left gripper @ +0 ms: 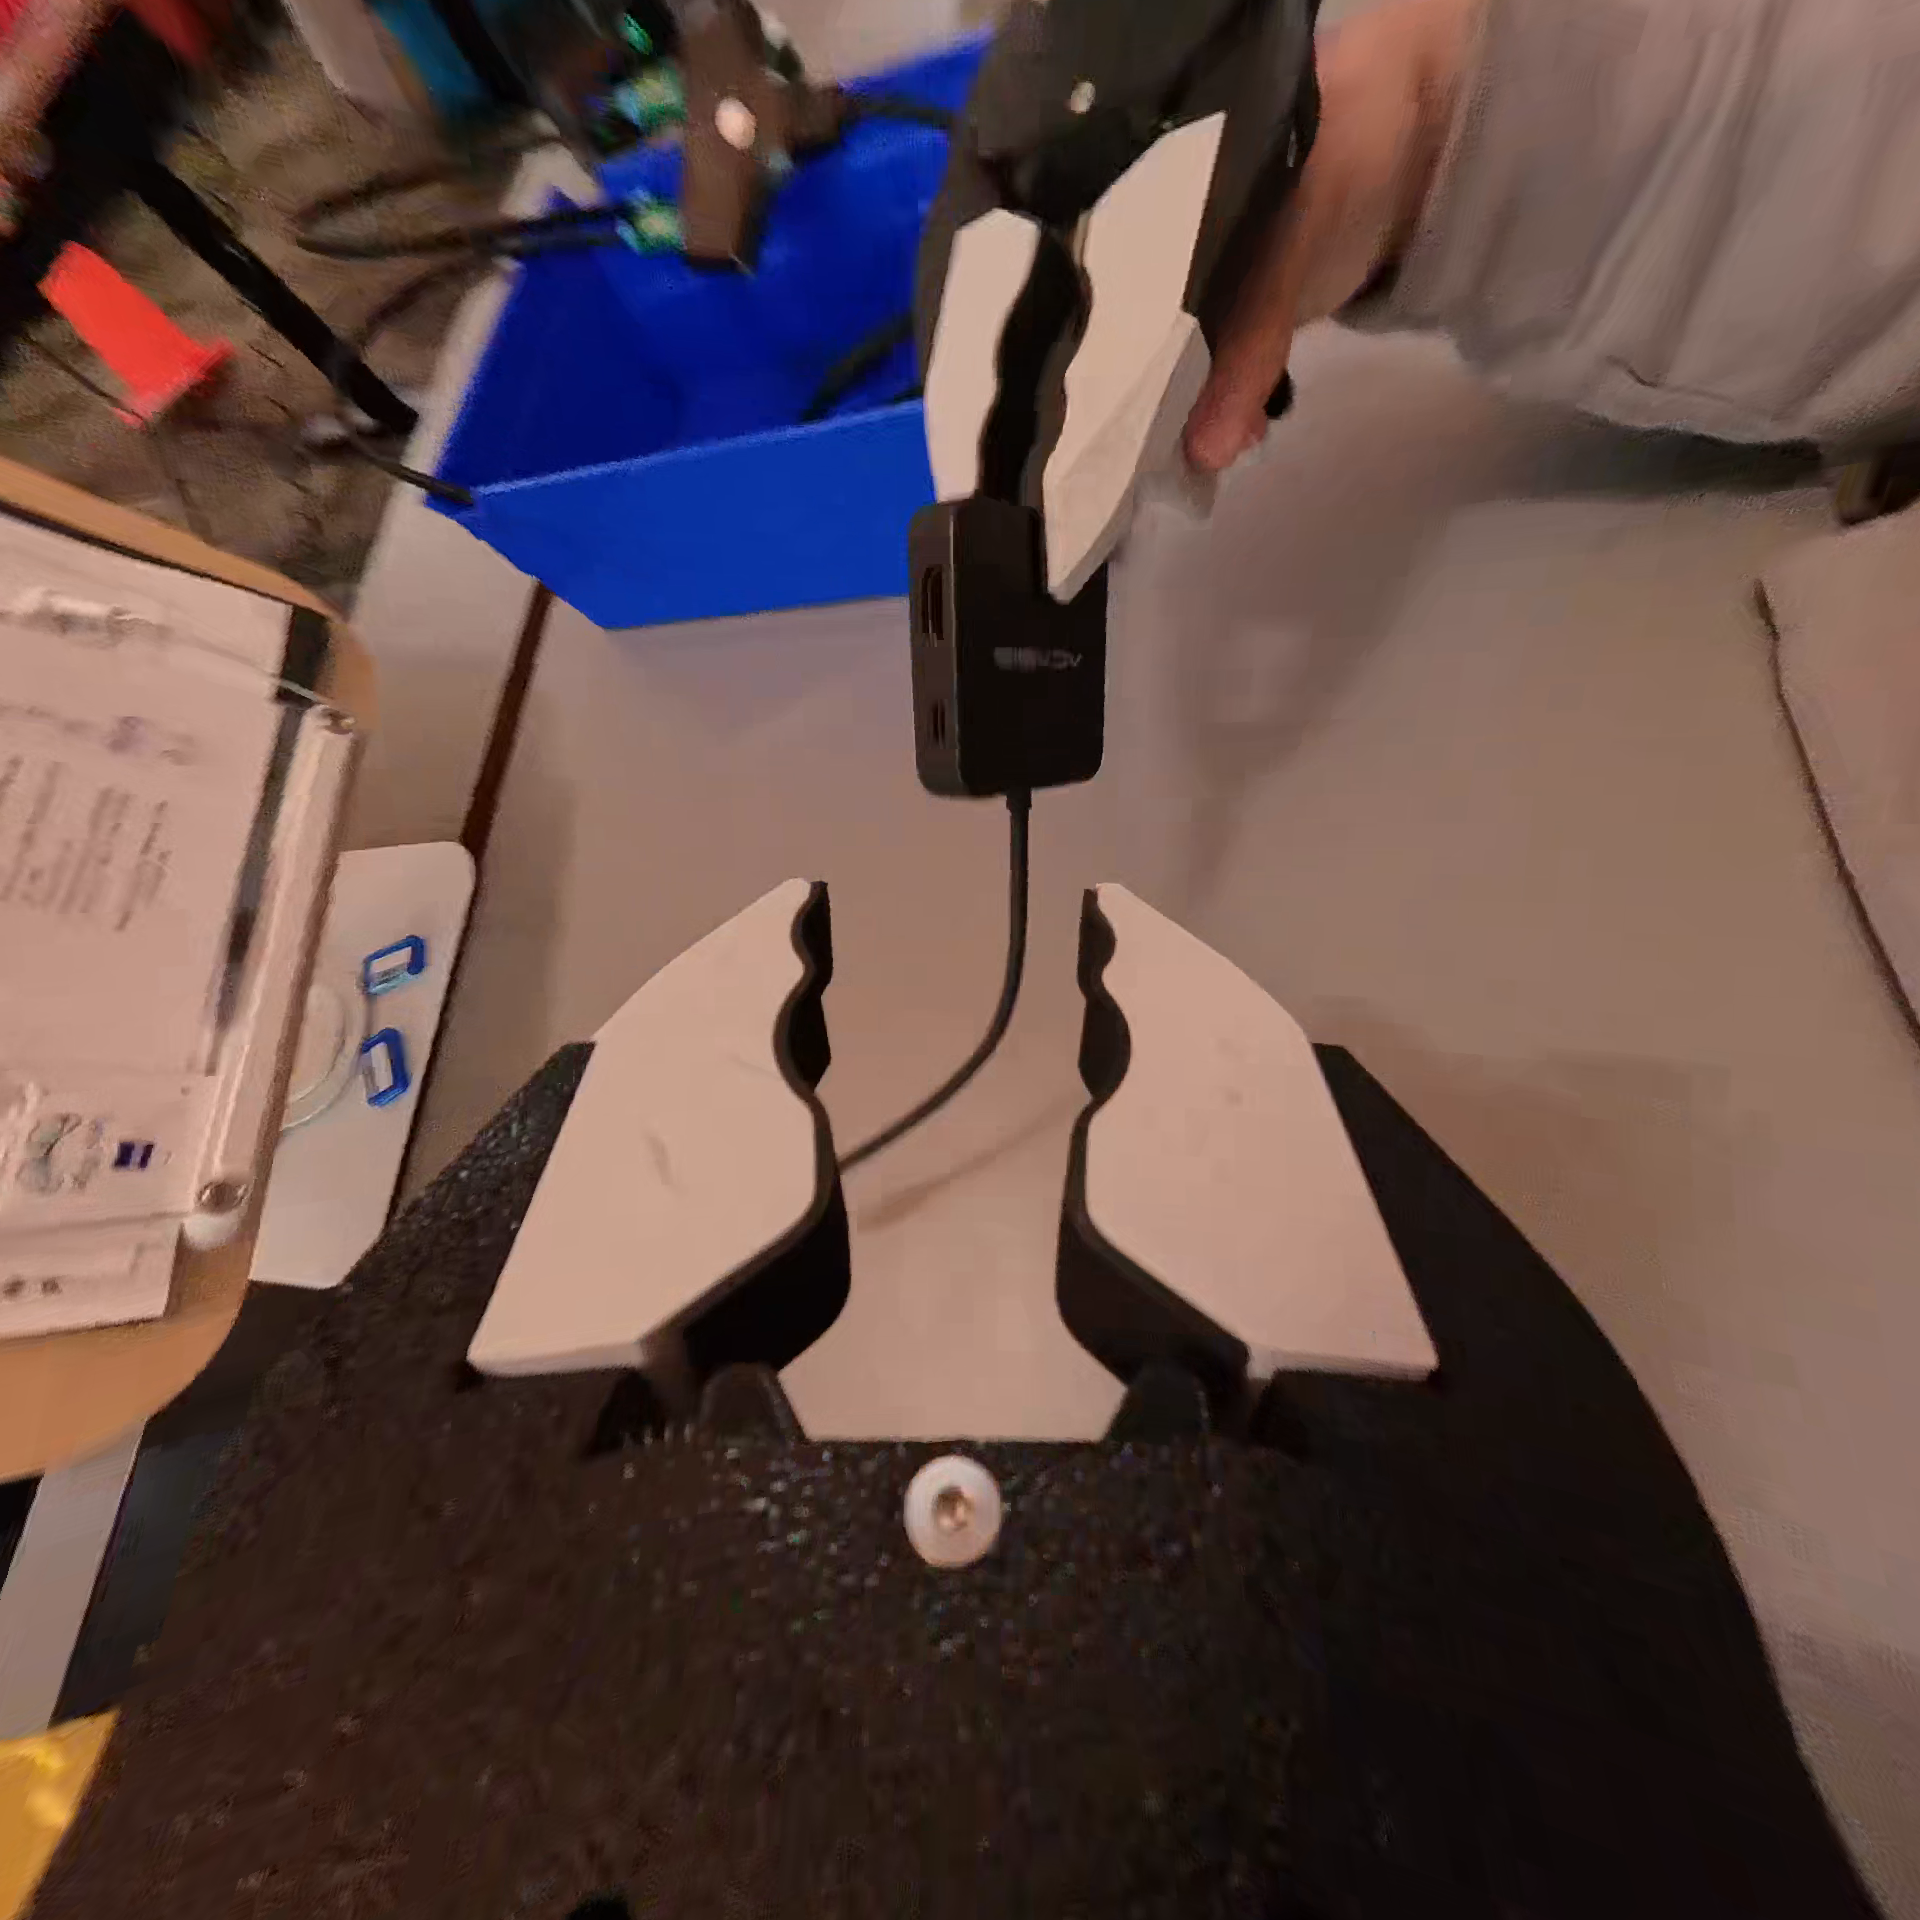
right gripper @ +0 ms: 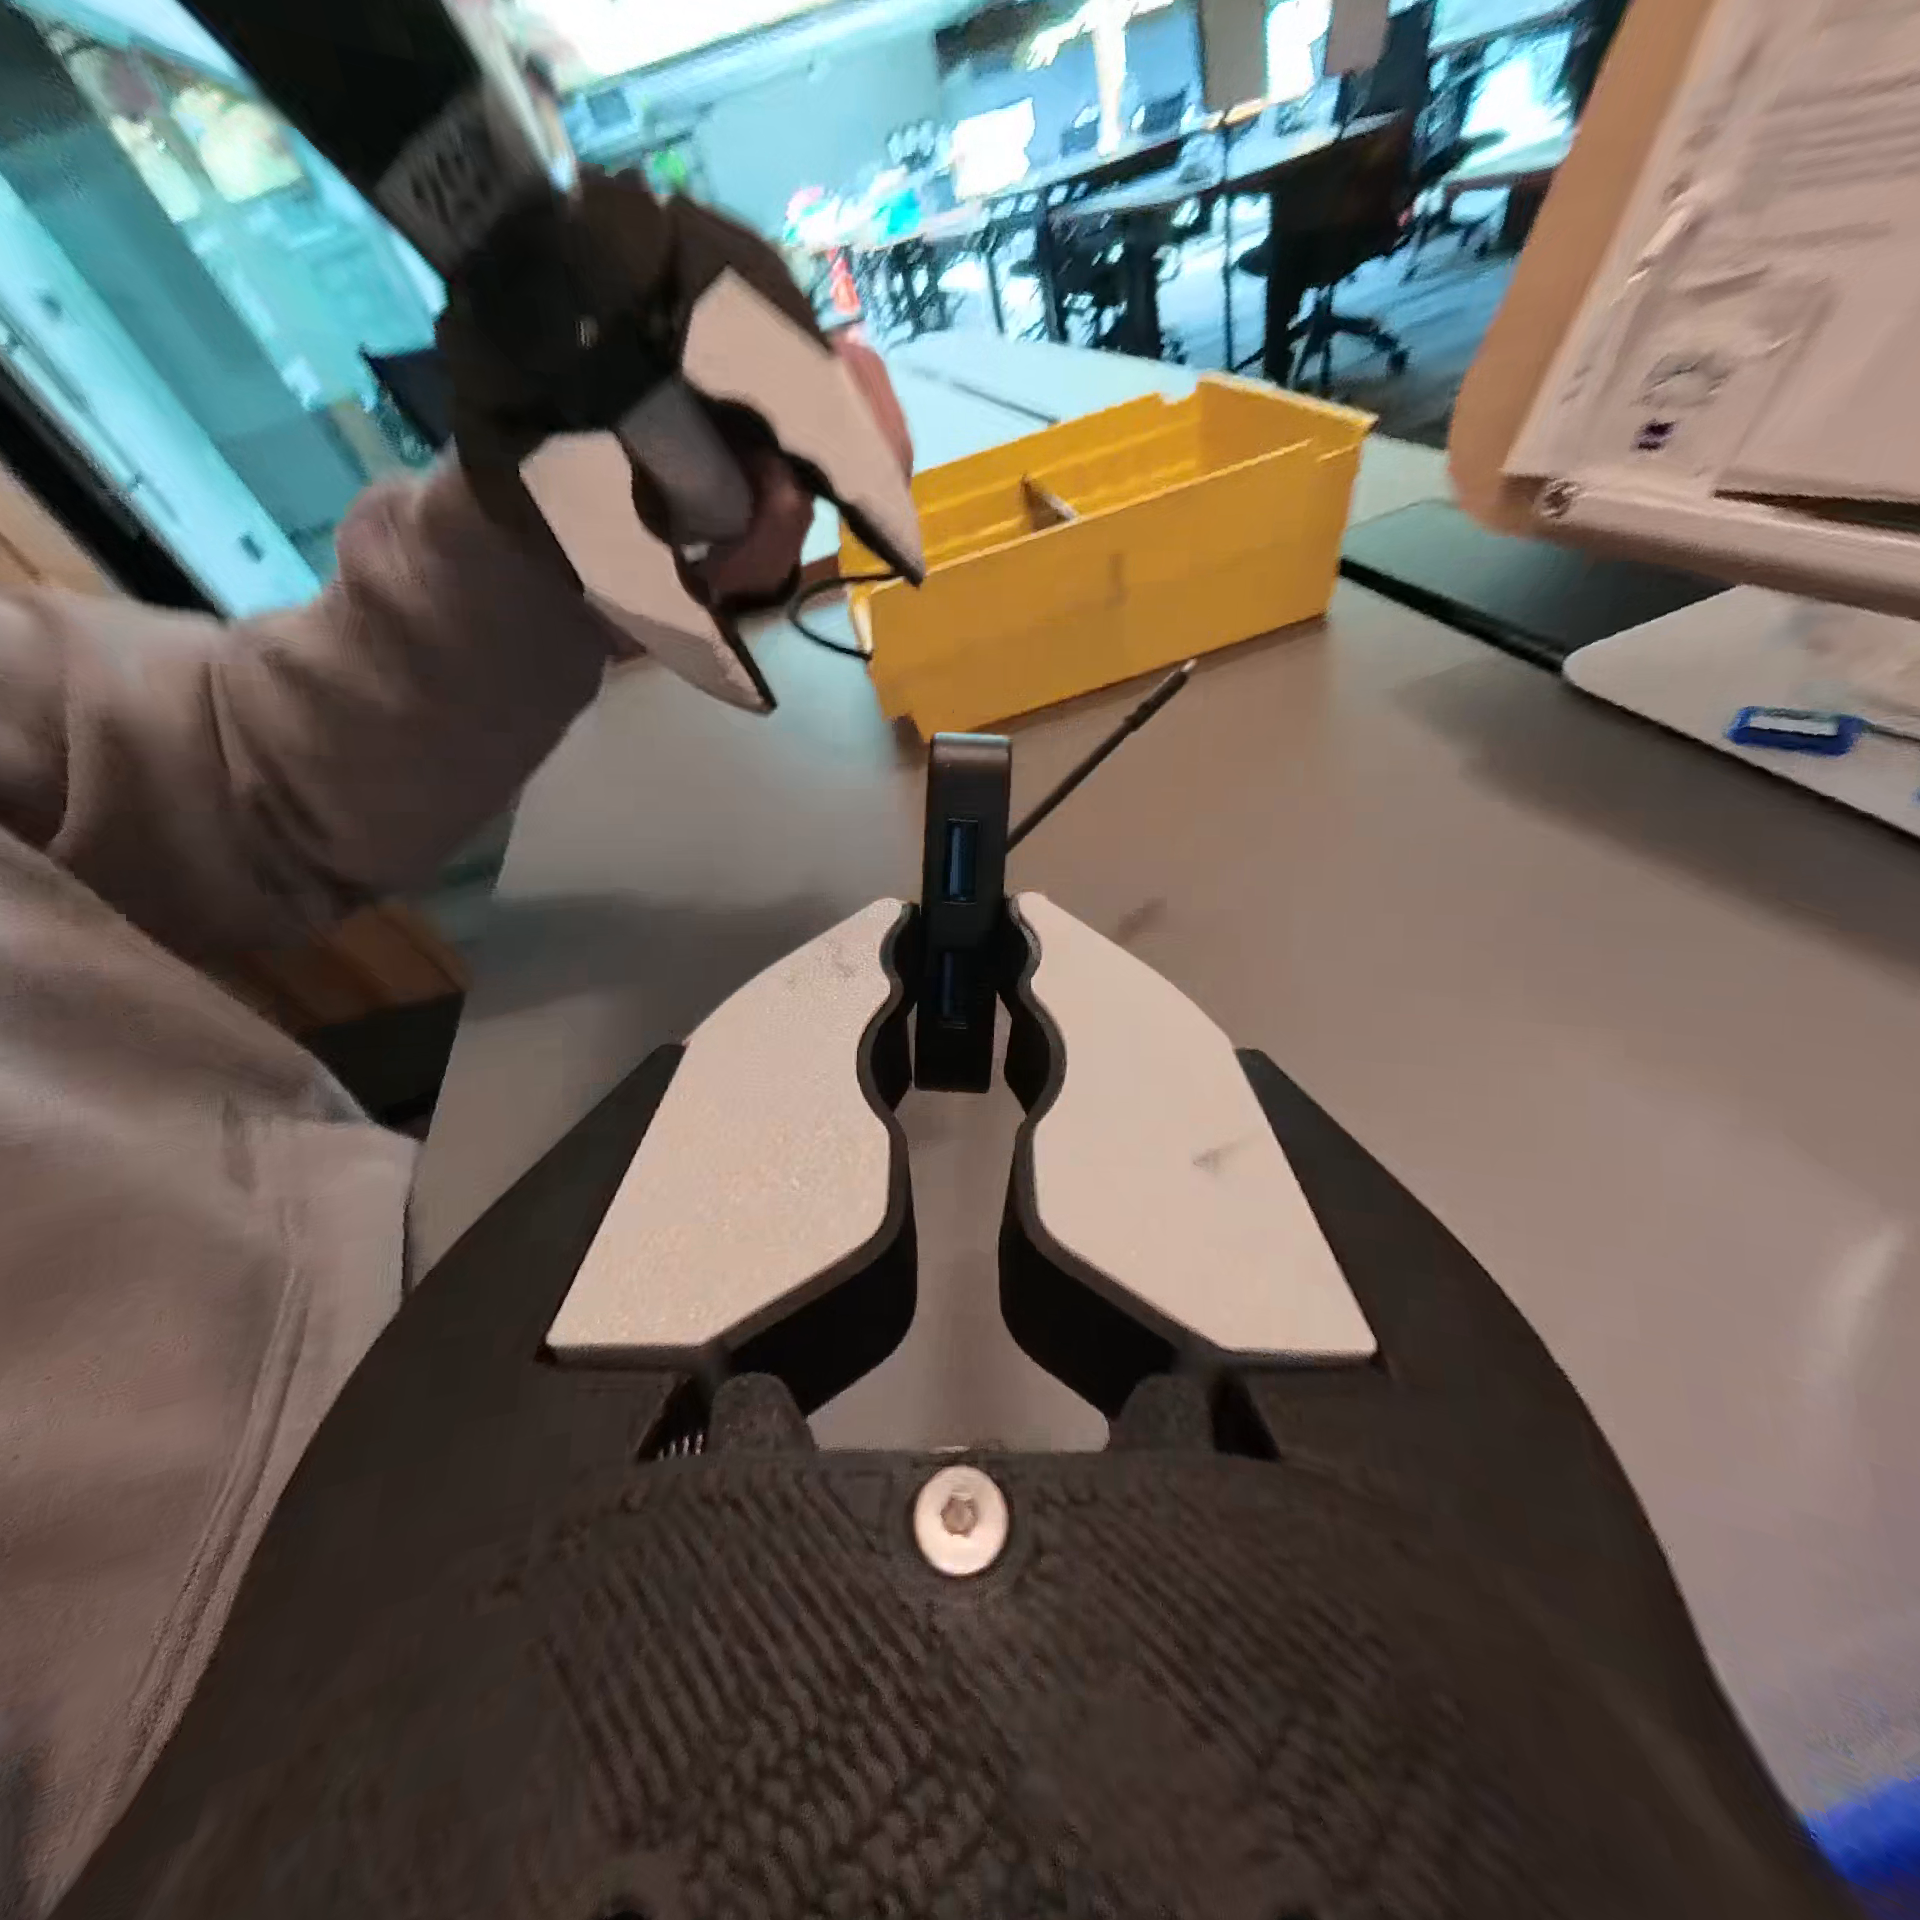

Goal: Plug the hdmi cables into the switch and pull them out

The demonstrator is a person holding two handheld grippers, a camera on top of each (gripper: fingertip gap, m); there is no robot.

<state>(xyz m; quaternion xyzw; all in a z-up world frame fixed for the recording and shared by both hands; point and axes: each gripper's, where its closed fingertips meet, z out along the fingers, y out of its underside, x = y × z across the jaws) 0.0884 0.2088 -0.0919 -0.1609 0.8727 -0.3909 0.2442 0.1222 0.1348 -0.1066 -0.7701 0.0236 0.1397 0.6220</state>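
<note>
Right gripper (right gripper: 958,914) has its jaws clamped on the switch (right gripper: 962,904), held above the counter (right gripper: 1351,935). Left gripper (left gripper: 954,894) jaws apart, empty. Thin edge grip, so it'll probably twist when a plug pushes in.

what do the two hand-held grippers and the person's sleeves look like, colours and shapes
Both match. The left hand-held gripper and the right hand-held gripper each have a rough, speckled black plastic body with one silver screw at the centre. Each carries two flat pale grey fingers with wavy black inner edges, tapering to a point. The person wears loose light grey sleeves.
</note>
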